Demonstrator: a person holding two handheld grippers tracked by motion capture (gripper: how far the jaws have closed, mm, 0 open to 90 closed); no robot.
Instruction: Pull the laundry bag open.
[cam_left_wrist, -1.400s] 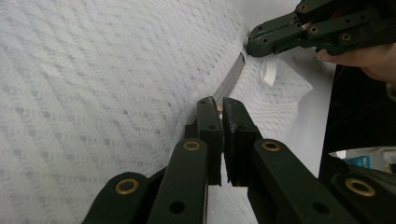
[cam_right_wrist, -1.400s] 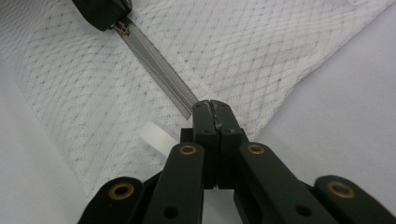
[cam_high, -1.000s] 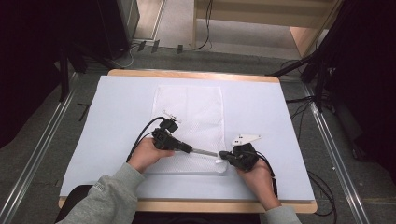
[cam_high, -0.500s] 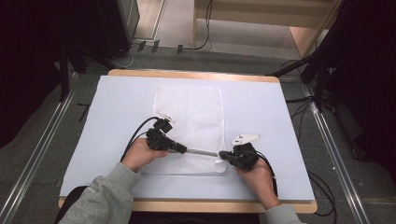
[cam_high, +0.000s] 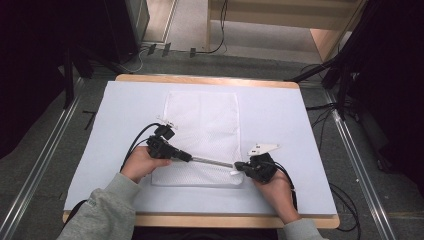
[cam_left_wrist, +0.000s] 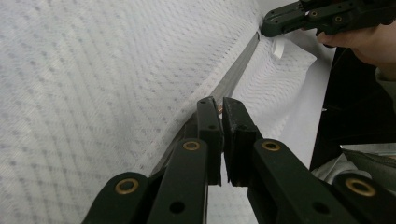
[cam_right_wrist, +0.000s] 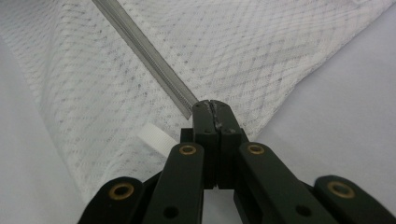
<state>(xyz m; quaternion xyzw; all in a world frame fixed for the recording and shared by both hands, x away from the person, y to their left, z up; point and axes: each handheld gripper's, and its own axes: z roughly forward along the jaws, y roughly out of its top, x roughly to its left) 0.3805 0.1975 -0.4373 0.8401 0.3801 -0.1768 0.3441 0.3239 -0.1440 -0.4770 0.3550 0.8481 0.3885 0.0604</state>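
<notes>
A white mesh bag (cam_high: 202, 125) lies flat on the white table (cam_high: 115, 110), with a grey zipper (cam_high: 212, 161) running across its near part. My left gripper (cam_high: 187, 157) is shut on the zipper's pull; in the left gripper view the jaws (cam_left_wrist: 219, 105) pinch it where the zipper (cam_left_wrist: 238, 70) begins. My right gripper (cam_high: 239, 166) is shut on the bag's edge at the zipper's right end. In the right gripper view the closed tips (cam_right_wrist: 214, 106) hold the fabric just where the zipper (cam_right_wrist: 140, 46) stops, beside a small white tab (cam_right_wrist: 156, 137). The right gripper (cam_left_wrist: 268, 21) also shows far off in the left gripper view.
The table has a wooden edge (cam_high: 200, 220) at the front. Metal rails (cam_high: 45, 165) run along both sides on the floor. Cables (cam_high: 135, 145) trail from each gripper over the tabletop. Dark equipment stands at both far corners.
My left gripper has slid leftward along the zipper, so more grey zipper shows between the two grippers. The right gripper has stayed in place.
</notes>
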